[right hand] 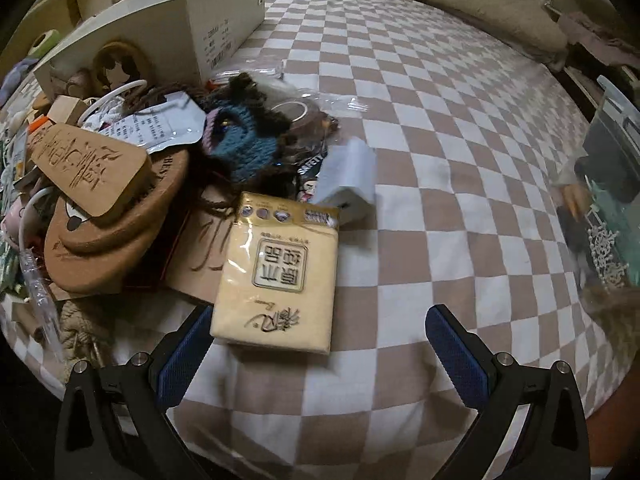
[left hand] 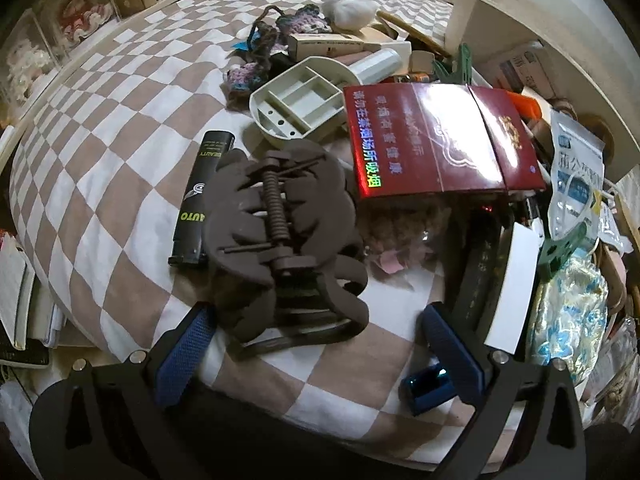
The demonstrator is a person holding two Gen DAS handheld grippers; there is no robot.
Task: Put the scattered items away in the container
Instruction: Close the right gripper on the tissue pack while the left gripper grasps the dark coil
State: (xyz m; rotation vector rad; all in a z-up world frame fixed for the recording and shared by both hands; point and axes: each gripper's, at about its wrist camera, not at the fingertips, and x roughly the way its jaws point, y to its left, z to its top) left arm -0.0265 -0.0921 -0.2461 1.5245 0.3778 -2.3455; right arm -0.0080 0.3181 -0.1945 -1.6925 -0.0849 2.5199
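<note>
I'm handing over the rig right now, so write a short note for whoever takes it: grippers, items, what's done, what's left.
Left gripper: open, empty, jaws either side of the brown hair claw on the checkered cover.
Right gripper: open, empty, over the near end of the yellow tissue pack.
Still scattered: black tube, red carton, wooden tags, knitted pieces.
Nothing held; which box is the container is unclear. The pile remains to clear.

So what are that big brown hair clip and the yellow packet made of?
The big brown hair clip looks like matte moulded plastic with a coiled metal spring. The yellow packet seems to be soft plastic film, faintly glossy and wrinkled, probably around tissues.
</note>
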